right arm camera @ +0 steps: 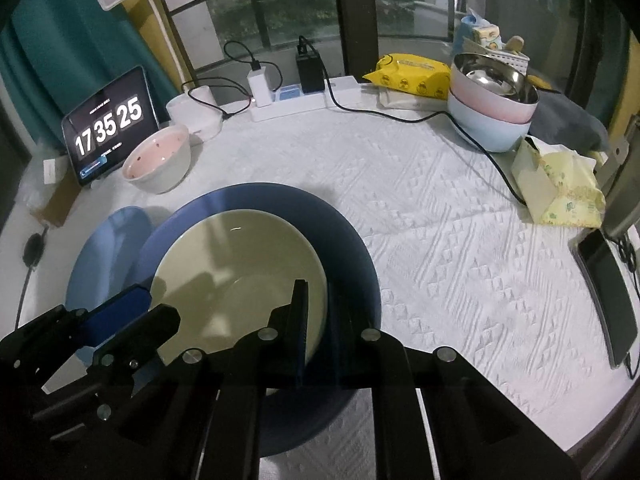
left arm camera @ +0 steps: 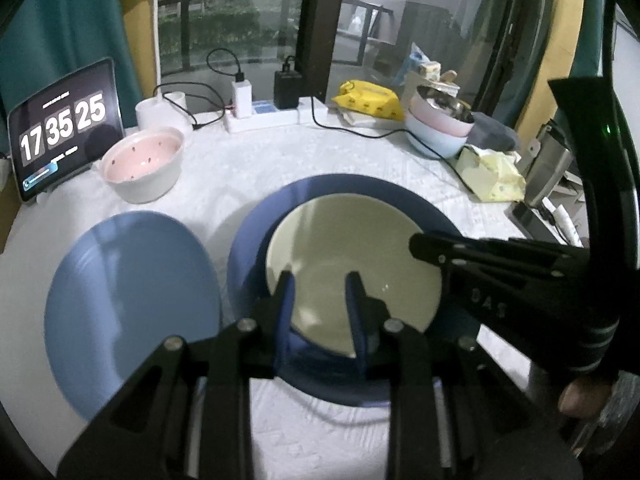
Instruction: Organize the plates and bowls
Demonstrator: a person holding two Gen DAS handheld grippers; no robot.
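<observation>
Plates and bowls on a bench (right arm camera: 460, 240) covered with a white textured cloth. At centre, a pale green plate (left arm camera: 352, 248) lies inside a larger dark blue plate (left arm camera: 348, 188). Just to the left of this pair, a light blue plate (left arm camera: 132, 304) lies flat on the cloth. Farther back on the left, a white bowl with a pink speckled interior (left arm camera: 142, 164) stands upright, near a tablet (left arm camera: 66, 128) displaying 17 35 25. At the back right, a stack of bowls (right arm camera: 494, 100) comprises a light blue bowl at the bottom, a pink bowl above it, and a metal bowl on top.

Left gripper (left arm camera: 322, 312): released, its blue-padded fingers spread over the near-left part of the green plate, with nothing between them. Right gripper (right arm camera: 320, 320): fingers brought close on either side of the green plate's right rim; whether they actually press on the rim cannot be told.

Background items: a white power strip (right arm camera: 304, 102) with chargers plugged in, a yellow wipes pack (right arm camera: 412, 74), and a pale yellow tissue pack (right arm camera: 560, 188) at the right.
</observation>
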